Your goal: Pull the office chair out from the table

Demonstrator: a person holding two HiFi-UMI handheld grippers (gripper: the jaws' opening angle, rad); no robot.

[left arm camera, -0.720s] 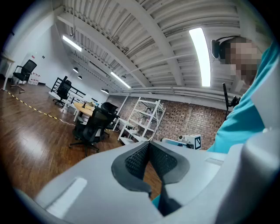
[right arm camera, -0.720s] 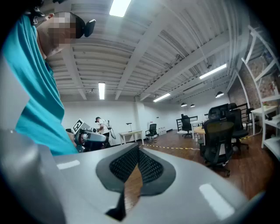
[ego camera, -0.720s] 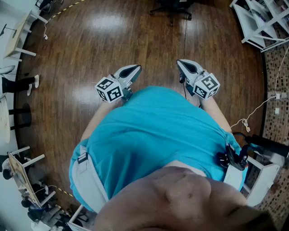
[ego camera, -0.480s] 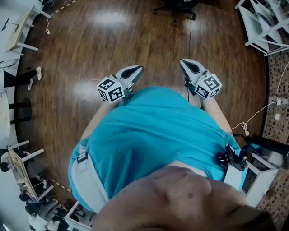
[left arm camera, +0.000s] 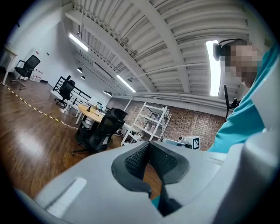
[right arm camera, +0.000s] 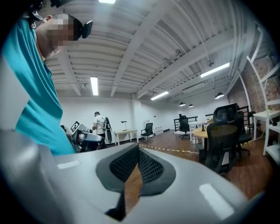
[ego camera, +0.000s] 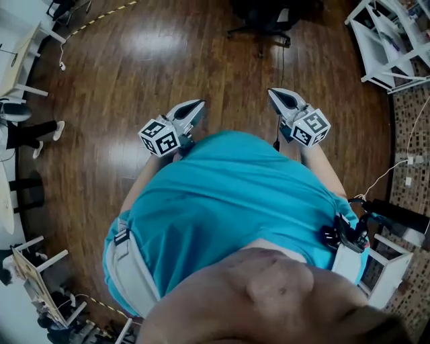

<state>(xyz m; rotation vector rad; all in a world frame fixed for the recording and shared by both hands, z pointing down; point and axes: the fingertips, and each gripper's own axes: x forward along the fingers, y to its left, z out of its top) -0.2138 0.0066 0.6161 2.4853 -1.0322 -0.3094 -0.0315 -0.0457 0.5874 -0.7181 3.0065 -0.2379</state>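
Observation:
A black office chair [ego camera: 265, 17] stands on the wood floor at the top edge of the head view, well ahead of both grippers. It sits beside a round wooden table [left arm camera: 94, 114] in the left gripper view, and the chair [right arm camera: 223, 140] also shows at the right of the right gripper view. My left gripper [ego camera: 195, 105] and right gripper [ego camera: 277, 94] are held level in front of the person's teal shirt. Both are shut with nothing between the pads, and both are far from the chair.
White shelving [ego camera: 383, 37] fills the top right corner. A cable [ego camera: 376, 178] trails over the floor at the right, near a white stand [ego camera: 383, 262]. White desk legs [ego camera: 27, 60] and yellow-black tape [ego camera: 101, 17] lie at the left. A distant person [right arm camera: 99, 127] stands by desks.
More of the black chair has come into the head view at the top. Both grippers stay in front of the torso; the left one has shifted slightly left.

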